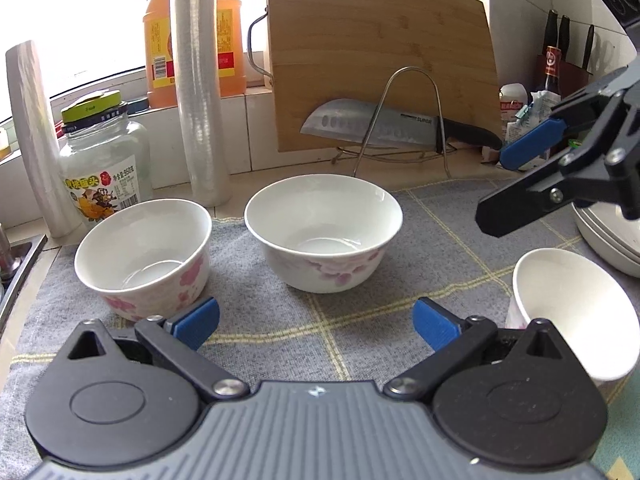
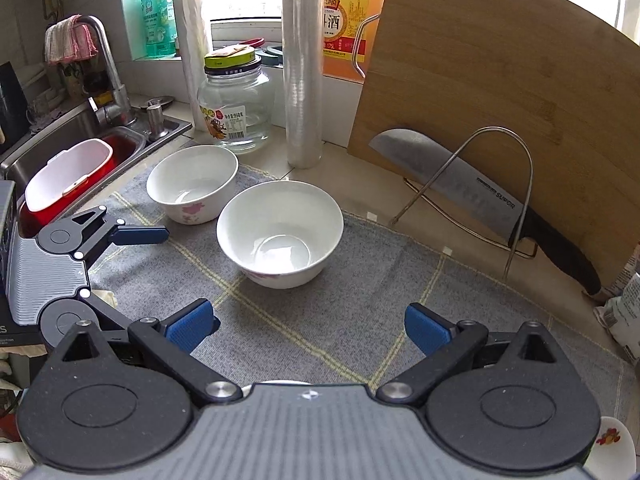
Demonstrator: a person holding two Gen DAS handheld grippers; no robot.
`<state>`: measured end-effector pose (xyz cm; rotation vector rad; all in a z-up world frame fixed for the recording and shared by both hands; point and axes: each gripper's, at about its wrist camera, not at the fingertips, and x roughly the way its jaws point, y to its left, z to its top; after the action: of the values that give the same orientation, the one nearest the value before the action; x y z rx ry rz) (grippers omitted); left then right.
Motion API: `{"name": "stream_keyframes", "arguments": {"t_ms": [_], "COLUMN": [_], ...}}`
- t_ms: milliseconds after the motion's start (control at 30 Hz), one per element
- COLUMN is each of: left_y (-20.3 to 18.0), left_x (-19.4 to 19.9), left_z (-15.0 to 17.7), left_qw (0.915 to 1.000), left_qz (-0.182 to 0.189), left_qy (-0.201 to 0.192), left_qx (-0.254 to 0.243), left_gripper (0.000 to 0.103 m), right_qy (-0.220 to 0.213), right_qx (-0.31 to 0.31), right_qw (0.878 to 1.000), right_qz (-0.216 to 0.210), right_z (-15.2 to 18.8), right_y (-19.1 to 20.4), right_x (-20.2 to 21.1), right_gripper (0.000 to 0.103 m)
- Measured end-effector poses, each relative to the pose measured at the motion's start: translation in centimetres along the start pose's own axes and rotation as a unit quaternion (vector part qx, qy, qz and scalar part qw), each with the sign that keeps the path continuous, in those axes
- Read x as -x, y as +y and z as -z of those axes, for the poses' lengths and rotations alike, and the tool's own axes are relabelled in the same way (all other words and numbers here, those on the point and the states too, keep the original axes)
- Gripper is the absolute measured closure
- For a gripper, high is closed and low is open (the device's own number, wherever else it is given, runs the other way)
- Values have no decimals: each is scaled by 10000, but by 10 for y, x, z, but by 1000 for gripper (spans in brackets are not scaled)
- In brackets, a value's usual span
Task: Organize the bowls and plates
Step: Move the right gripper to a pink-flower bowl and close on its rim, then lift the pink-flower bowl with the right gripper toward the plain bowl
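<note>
**Both claws empty, bowls not yet gathered**

Left claw (image 1: 316, 322) hangs w/ jaws spread wide, nothing in them. Right claw (image 2: 308, 326) same: wide apart, empty. Looks like the approach step, no pick made yet.

Straight ahead of the left claw sits the wide bowl (image 1: 323, 232) on the grey mat (image 1: 280, 320); the straight-sided bowl (image 1: 144, 256) is ahead & to its left, just beside the wide one. A third bowl (image 1: 576, 312) lies tipped close by its right finger. Beyond that, under the right claw as seen from the left cam, a stack of plates (image 1: 608, 240).

From the right claw, wide bowl (image 2: 280, 232) is dead ahead, straight-sided one (image 2: 192, 184) further out to the left.

Next move, my guess: close a claw over one rim wall, lift, nest it in another bowl. Rims are thin & glazed, so a slip is possible.

Hard to tell: plate stack is cut off at frame edge, count unclear. A flower-printed dish (image 2: 612, 444) peeks out bottom corner of right cam, mostly hidden.
</note>
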<state>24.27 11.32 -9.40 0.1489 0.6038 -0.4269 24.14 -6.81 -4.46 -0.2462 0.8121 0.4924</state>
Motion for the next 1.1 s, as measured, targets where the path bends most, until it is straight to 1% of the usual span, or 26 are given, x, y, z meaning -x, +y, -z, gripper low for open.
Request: {"name": "stream_keyframes", "arguments": {"t_ms": [200,267,633,867,1100], "left_y": [-1,-1,6,10,11], "left_x": [-14,-17,-33,-39,-41], "left_z": [-1,-3,-14,-19,-21], "left_qw": [10000,10000,10000,9998,9996], "left_qz": [-22,24,52,141,246], "left_qy": [66,78,-9,-94,-155], "left_qx": [-40,-38,5,52,58], "left_gripper": [1,1,1,1,6], "right_qy": [62,91,266,368,443], "right_qx": [87,128,197,196,312], "right_qw": [9999,9998,9988,9977,9964], "right_qz": [-125,-148,-358,-540,-645], "right_z": [-16,-20,-40,-51,-58], "right_y": [-2,-2,-9,-13,-9], "right_x": [-19,-26,-60,-80,-94], "right_gripper": [0,0,0,0,2]}}
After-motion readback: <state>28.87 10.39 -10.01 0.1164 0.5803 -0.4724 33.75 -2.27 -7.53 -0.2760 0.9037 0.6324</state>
